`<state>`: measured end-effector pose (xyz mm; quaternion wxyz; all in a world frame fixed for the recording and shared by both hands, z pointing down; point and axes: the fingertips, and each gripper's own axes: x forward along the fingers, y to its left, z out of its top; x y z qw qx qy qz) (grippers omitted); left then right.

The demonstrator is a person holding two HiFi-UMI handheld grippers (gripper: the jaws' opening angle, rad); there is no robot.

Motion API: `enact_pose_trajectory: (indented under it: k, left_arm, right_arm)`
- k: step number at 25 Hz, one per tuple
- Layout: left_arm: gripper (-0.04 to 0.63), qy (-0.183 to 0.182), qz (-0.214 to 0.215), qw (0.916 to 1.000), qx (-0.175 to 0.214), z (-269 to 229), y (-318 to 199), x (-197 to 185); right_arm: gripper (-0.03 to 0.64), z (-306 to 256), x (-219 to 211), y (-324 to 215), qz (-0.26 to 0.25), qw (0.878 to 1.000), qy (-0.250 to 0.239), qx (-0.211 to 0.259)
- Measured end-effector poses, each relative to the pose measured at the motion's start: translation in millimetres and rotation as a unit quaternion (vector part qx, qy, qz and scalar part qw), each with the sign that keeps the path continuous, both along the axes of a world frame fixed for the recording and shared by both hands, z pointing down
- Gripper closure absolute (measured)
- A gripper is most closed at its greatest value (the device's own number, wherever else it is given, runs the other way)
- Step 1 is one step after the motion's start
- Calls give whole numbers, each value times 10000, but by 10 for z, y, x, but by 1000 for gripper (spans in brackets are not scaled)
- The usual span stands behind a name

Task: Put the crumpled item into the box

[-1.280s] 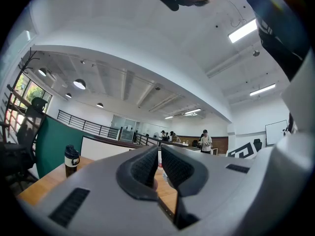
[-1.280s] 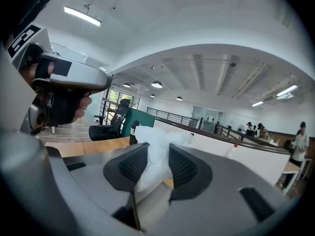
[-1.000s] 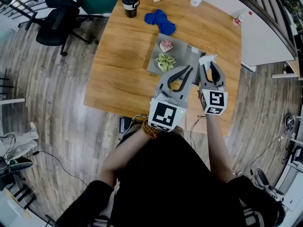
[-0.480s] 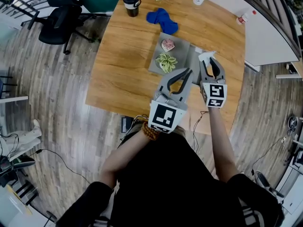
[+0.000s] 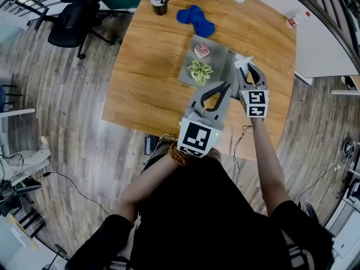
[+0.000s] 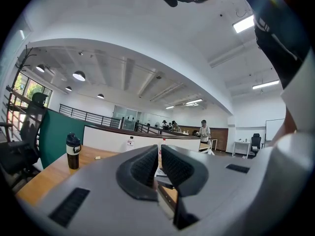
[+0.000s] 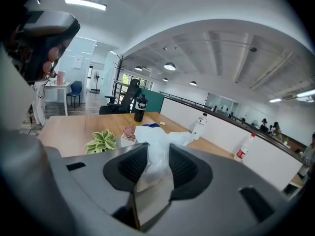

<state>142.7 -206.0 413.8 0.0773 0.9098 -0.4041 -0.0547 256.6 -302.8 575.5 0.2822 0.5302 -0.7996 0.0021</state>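
white crumpled item (image 7: pixel 156 149) between ribbed fingers (image 7: pixel 134 165)

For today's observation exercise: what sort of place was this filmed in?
Probably an open-plan office: a wooden table, a black swivel chair beside it, and long ceiling lights overhead.

The person wears a black top (image 5: pixel 208 218); pale stripes cross the dark fabric at about five and seven o'clock of the head view. A brown beaded bracelet (image 5: pixel 178 155) rings the left wrist. The left gripper (image 5: pixel 226 86) and right gripper (image 5: pixel 248 70) have grey bodies and black, curved, ribbed jaws. Each carries a white marker cube (image 5: pixel 197 137) printed with black squares.
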Motion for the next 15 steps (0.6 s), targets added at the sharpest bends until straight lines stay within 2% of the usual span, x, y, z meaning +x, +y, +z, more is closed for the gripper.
enact_pose_trajectory:
  k: [4, 15]
  left_arm:
    - [557, -26, 4, 10000, -44, 31, -3, -1]
    - [557, -97, 7, 9999, -139, 96, -6, -10]
  right_arm:
    - [468, 249, 47, -29, 26, 9994, 70, -328]
    - [465, 795, 104, -188, -19, 9963, 203, -836]
